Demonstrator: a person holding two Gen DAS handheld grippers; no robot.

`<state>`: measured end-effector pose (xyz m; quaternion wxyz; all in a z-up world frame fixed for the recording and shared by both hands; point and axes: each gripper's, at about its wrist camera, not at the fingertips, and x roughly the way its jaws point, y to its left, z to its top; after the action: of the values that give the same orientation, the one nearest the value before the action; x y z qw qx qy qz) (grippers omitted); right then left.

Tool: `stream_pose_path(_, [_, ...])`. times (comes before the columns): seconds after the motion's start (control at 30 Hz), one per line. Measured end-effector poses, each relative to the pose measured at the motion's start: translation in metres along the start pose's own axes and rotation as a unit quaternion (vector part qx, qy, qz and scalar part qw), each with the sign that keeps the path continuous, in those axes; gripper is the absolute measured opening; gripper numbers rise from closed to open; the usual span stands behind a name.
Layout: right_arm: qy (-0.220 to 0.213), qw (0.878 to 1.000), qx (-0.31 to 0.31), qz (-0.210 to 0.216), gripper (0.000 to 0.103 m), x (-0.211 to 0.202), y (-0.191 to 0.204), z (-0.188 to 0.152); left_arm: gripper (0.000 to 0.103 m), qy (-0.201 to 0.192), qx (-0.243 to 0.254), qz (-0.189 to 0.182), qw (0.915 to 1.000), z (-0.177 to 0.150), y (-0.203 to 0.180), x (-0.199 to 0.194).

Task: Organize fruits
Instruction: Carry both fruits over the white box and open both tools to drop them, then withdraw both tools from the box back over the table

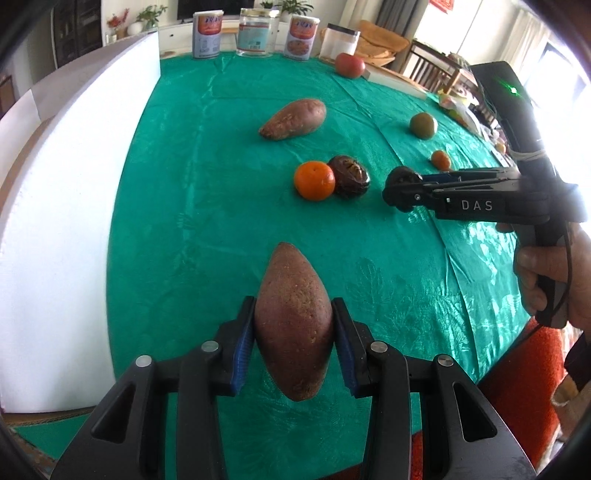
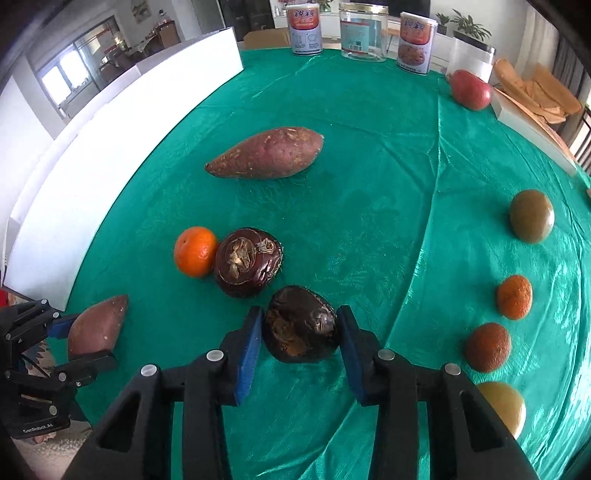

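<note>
Green satin cloth (image 2: 369,177) covers the table, with white foam boards (image 2: 122,122) along its left edge and cans and jars (image 2: 364,31) lined up at the far end.

Left gripper (image 1: 294,332): closed on a sweet potato (image 1: 293,325), the blue pads pressing its widest part. The long axis of this sweet potato runs forward along the fingers, tip pointing away from the camera. It appears held just above the cloth at the near left edge, though contact cannot be ruled out.

Right gripper (image 2: 300,332): clamped on a dark water chestnut (image 2: 301,325), pads touching both flanks.

A second water chestnut (image 2: 248,262) lies just ahead and slightly left of the right gripper, touching an orange (image 2: 195,252). The right gripper is the nearer of the two to this pair. A second sweet potato (image 2: 267,153) lies farther on, its long axis crosswise with the tip to the left; it sits straight ahead of the left gripper.

Along the right edge sit a greenish fruit (image 2: 532,216), two mandarins (image 2: 514,297) and a yellow fruit (image 2: 504,406); an apple (image 2: 471,90) rests at the far right.

Judged step: each held item is being carried toward its like, chestnut to chestnut, sweet potato to sweet potato.
</note>
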<state>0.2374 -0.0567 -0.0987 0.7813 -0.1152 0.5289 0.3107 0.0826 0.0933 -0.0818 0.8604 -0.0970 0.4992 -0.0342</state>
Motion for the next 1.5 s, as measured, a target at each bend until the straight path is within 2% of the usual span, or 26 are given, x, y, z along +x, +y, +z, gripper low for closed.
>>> stream_pose_path(0.3, [-0.045, 0.993, 0.082, 0.068, 0.040, -0.053, -0.003, -0.010, 0.040, -0.062, -0.012, -0.057, 0.9964, 0.021, -0.011, -0.058])
stream_pose_path(0.4, [-0.061, 0.987, 0.101, 0.111, 0.040, -0.068, 0.011, -0.004, 0.040, -0.086, -0.027, -0.084, 0.9924, 0.034, -0.001, -0.086])
stream_pose_path(0.5, [-0.082, 0.978, 0.104, 0.164, 0.040, -0.083, 0.042, 0.011, 0.040, -0.118, -0.046, -0.085, 0.9884, 0.048, 0.024, -0.121])
stream_pose_path(0.57, [-0.095, 0.971, 0.093, 0.198, 0.040, -0.090, 0.072, 0.025, 0.040, -0.139, -0.060, -0.065, 0.9864, 0.055, 0.046, -0.142])
stream_pose_path(0.67, [-0.098, 0.962, 0.068, 0.246, 0.040, -0.090, 0.126, 0.045, 0.041, -0.159, -0.074, -0.002, 0.9844, 0.060, 0.085, -0.159])
stream_pose_path(0.77, [-0.082, 0.959, 0.033, 0.271, 0.040, -0.074, 0.184, 0.060, 0.041, -0.153, -0.099, 0.073, 0.9806, 0.059, 0.130, -0.152])
stream_pose_path(0.83, [-0.066, 0.958, 0.020, 0.280, 0.040, -0.057, 0.216, 0.064, 0.041, -0.133, -0.114, 0.122, 0.9768, 0.056, 0.158, -0.139])
stream_pose_path(0.97, [-0.039, 0.963, 0.013, 0.267, 0.040, -0.024, 0.250, 0.072, 0.041, -0.094, -0.135, 0.167, 0.9721, 0.044, 0.194, -0.111])
stream_pose_path(1.1, [-0.019, 0.971, 0.007, 0.239, 0.041, -0.003, 0.263, 0.078, 0.041, -0.069, -0.124, 0.175, 0.9743, 0.033, 0.198, -0.097])
stream_pose_path(1.17, [-0.016, 0.971, 0.017, 0.239, 0.046, -0.002, 0.260, 0.079, 0.042, -0.066, -0.117, 0.173, 0.9757, 0.032, 0.196, -0.094])
stream_pose_path(1.2, [-0.022, 0.970, 0.024, 0.240, 0.054, -0.002, 0.254, 0.083, 0.046, -0.069, -0.112, 0.174, 0.9759, 0.032, 0.193, -0.094])
stream_pose_path(1.23, [-0.033, 0.969, 0.030, 0.243, 0.058, -0.007, 0.247, 0.083, 0.058, -0.075, -0.110, 0.175, 0.9756, 0.033, 0.190, -0.096])
stream_pose_path(1.3, [-0.057, 0.969, 0.037, 0.238, 0.061, -0.020, 0.231, 0.079, 0.072, -0.097, -0.109, 0.177, 0.9733, 0.035, 0.181, -0.106])
stream_pose_path(1.37, [-0.079, 0.971, 0.038, 0.221, 0.067, -0.034, 0.211, 0.069, 0.076, -0.126, -0.105, 0.183, 0.9693, 0.039, 0.171, -0.116])
stream_pose_path(1.4, [-0.089, 0.973, 0.036, 0.209, 0.073, -0.041, 0.199, 0.060, 0.078, -0.143, -0.101, 0.187, 0.9667, 0.041, 0.163, -0.121])
stream_pose_path(1.47, [-0.108, 0.978, 0.037, 0.173, 0.082, -0.055, 0.167, 0.039, 0.082, -0.176, -0.089, 0.176, 0.9646, 0.046, 0.146, -0.127])
stream_pose_path(1.5, [-0.116, 0.981, 0.039, 0.152, 0.085, -0.060, 0.151, 0.023, 0.089, -0.187, -0.078, 0.165, 0.9653, 0.050, 0.137, -0.126])
